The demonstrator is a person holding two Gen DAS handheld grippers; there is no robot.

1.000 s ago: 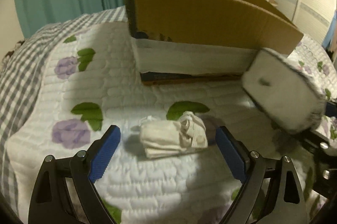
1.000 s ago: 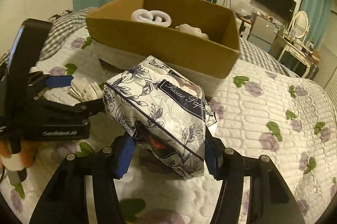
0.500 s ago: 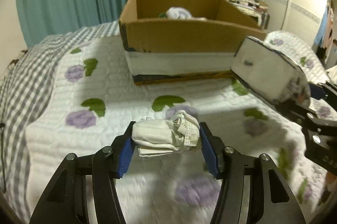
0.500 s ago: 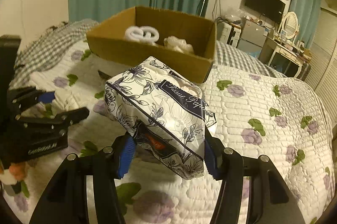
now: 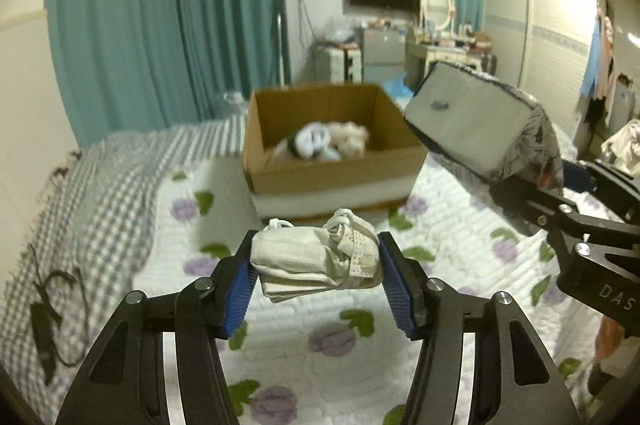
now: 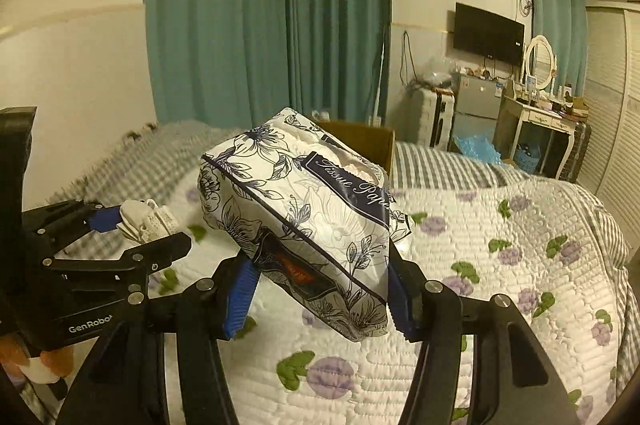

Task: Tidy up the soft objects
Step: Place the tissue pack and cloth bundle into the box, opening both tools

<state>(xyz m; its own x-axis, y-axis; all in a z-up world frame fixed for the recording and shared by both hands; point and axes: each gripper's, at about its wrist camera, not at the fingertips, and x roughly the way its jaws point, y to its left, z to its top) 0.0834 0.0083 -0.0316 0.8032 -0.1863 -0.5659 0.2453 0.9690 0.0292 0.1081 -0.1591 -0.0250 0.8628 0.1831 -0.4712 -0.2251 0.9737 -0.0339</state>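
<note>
in our left gripper (image 5: 316,275) we hold a white bundle of face masks (image 5: 316,263), the blue fingers (image 5: 240,283) pressed in on both of its ends so it hangs in the air above the quilt (image 5: 452,257). in our right gripper (image 6: 320,295) we hold a tissue pack (image 6: 304,209) printed with dark flowers, tilted, pinched between the blue fingers (image 6: 240,299) at its lower end and lifted clear of the bed. from the left wrist view the tissue pack (image 5: 476,121) shows its plain white underside, up at the right and near the box's right corner. ahead of both of us sits an open cardboard box (image 5: 332,149) on the quilt, with a blurred heap of soft white things (image 5: 320,143) inside it. from the right wrist view the tissue pack hides most of the box (image 6: 372,143), and the left gripper (image 6: 134,225) with its masks (image 6: 148,219) is just to the left. teal curtains (image 5: 168,21) hang behind the bed, and a tv (image 6: 488,33) is on the wall.
</note>
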